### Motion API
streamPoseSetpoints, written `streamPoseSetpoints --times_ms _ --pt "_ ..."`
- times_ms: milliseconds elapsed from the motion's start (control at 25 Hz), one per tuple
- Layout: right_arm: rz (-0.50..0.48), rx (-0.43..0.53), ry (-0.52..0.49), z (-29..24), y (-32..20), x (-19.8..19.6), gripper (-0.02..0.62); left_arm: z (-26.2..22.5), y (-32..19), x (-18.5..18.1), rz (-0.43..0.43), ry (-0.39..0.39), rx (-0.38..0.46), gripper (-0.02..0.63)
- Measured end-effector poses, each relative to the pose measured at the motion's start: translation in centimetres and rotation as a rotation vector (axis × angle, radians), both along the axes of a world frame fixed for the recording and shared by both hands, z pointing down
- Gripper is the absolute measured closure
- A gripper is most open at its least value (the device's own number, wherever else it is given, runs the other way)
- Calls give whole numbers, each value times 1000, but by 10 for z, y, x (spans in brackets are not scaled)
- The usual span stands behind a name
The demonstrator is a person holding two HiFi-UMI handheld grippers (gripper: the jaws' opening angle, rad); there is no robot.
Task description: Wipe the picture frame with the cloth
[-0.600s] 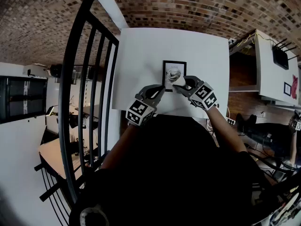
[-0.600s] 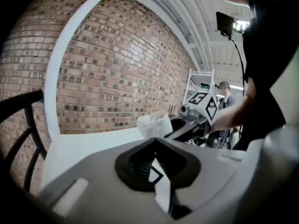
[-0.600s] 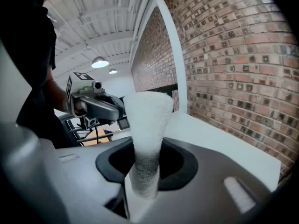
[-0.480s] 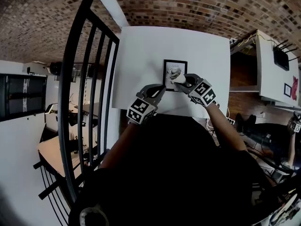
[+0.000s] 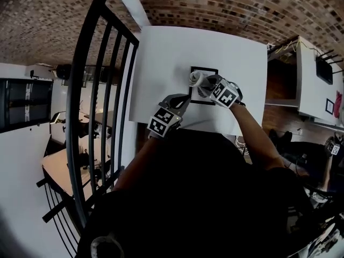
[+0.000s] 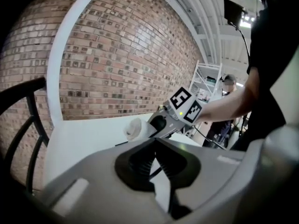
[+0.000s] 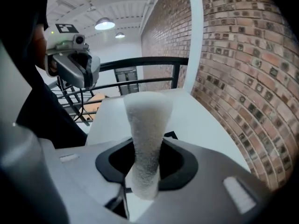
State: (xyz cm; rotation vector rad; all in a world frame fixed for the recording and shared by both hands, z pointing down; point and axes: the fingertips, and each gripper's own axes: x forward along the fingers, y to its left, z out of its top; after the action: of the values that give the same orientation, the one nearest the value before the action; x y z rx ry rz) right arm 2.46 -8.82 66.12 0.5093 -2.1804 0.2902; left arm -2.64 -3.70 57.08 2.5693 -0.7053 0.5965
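A black picture frame point(image 5: 206, 99) lies on the white table point(image 5: 161, 63). My right gripper point(image 5: 203, 85) is shut on a rolled white cloth point(image 5: 195, 78), whose free end rests on the frame's upper left part. In the right gripper view the cloth point(image 7: 147, 134) sticks up between the jaws, with a frame corner point(image 7: 171, 135) beside it. My left gripper point(image 5: 184, 101) is at the frame's lower left corner. Its jaws look shut on the frame's edge point(image 6: 122, 143), with a white strip and a black line showing between the fingers.
A black metal railing point(image 5: 91, 90) runs along the table's left side. Brick paving point(image 5: 242, 4) lies beyond the table. A white shelf unit point(image 5: 317, 74) stands at the right. A person point(image 6: 229, 85) stands far off in the left gripper view.
My right gripper has carried the cloth up and to the left over the frame. The left gripper has stayed at the frame's lower left corner.
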Motion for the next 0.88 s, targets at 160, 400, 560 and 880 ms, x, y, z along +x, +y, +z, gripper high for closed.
streamPoseSetpoints --times_ms 160,400,560,880 --pt "-97 -38 80 26 -9 -6 472 7 -7 0 -1 -10 -17 604" --pt "-207 -64 223 56 -30 1 472 9 -14 1 -16 -12 -18 604" --pt "-266 -37 276 68 -45 -5 472 12 -12 1 -24 -15 -31 604" --pt "-341 -16 325 78 -62 -21 471 14 -14 6 -36 -14 -48 604"
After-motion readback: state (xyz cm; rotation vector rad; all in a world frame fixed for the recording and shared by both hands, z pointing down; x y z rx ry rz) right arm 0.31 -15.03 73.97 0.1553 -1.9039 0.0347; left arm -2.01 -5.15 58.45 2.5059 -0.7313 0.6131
